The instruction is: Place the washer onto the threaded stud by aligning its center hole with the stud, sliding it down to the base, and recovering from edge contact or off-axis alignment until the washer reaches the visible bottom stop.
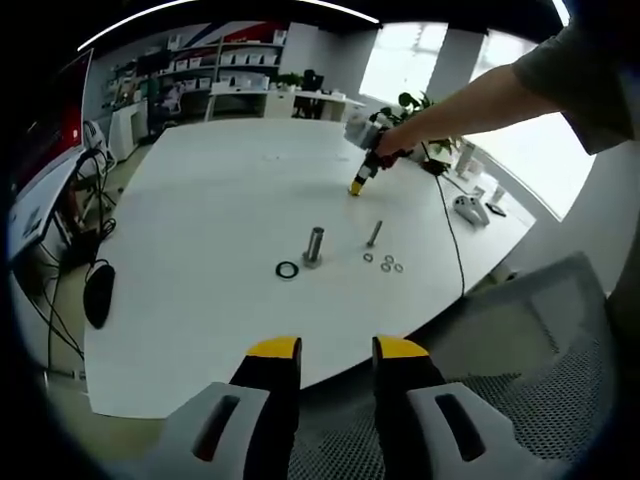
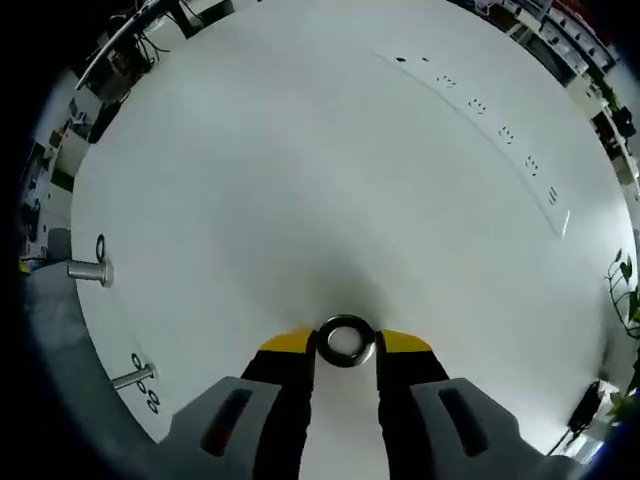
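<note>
- Right gripper view: right tongs [image 2: 346, 345] pinch a metal washer [image 2: 346, 341] above the white counter [image 2: 330, 160]; the stud [image 2: 90, 270] stands at 9 o'clock.
- Left tongs [image 1: 336, 350] hang apart, holding nothing.

I see the washer [image 2: 346, 341], a thick metal ring with a wide round hole, held edge to edge between my right gripper's [image 2: 346, 345] yellow-tipped jaws just above the white table [image 2: 330, 170], its hole facing my camera. The stud [image 1: 314, 245] stands upright on the table, a short steel post on a slightly wider base, well apart from the washer. In my right gripper view it shows far off at the left edge [image 2: 88, 269]. Nothing sits on the stud yet.
</note>
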The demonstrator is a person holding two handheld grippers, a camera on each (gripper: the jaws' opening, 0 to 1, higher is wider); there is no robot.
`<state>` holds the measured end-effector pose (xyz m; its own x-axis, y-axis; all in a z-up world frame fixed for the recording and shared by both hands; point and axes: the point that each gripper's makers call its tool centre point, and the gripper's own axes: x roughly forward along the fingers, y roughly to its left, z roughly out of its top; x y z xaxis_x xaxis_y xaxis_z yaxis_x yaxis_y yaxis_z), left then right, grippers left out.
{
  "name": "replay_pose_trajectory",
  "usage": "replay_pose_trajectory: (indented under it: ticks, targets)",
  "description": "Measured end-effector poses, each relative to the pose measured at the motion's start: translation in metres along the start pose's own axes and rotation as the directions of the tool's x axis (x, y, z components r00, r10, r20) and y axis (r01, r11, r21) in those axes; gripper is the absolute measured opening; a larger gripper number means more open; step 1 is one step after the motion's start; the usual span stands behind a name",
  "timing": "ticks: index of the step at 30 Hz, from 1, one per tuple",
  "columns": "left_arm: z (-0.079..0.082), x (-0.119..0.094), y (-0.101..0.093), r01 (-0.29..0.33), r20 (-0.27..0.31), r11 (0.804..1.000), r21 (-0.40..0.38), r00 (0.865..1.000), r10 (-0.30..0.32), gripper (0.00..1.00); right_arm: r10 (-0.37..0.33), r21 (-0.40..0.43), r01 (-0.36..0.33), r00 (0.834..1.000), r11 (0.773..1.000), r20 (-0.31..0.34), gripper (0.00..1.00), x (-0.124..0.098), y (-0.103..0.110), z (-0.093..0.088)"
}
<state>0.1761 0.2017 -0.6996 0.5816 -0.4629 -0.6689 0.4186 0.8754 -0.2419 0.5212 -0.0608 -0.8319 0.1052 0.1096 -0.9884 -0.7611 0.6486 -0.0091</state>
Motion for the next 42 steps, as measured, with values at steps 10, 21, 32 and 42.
replay_pose_trajectory:
  ticks: [10, 21, 32, 42]
  targets:
    - [-0.0001, 0.0003, 0.0011, -0.002, -0.002, 1.000, -0.002, 1.000, 0.002, 0.26, 0.006, -0.023, -0.007, 0.999, 1.000, -0.054, 0.25, -0.0007, -0.0003, -0.0021]
    - [0.0004, 0.0002, 0.0022, -0.004, 0.001, 1.000, -0.006, 1.000, 0.004, 0.25, 0.007, -0.098, -0.017, 0.996, 0.995, -0.092, 0.27, 0.0001, 0.0003, -0.0057]
    - [0.0010, -0.0001, 0.0022, -0.006, 0.004, 1.000, -0.008, 1.000, 0.006, 0.24, -0.001, -0.147, -0.015, 0.994, 0.989, -0.112, 0.25, -0.0002, 0.0037, -0.0058]
    - [0.0010, -0.0001, 0.0025, -0.009, 0.004, 1.000, -0.011, 1.000, 0.009, 0.23, -0.006, -0.090, -0.001, 0.997, 0.996, -0.077, 0.23, -0.0021, 0.0024, -0.0068]
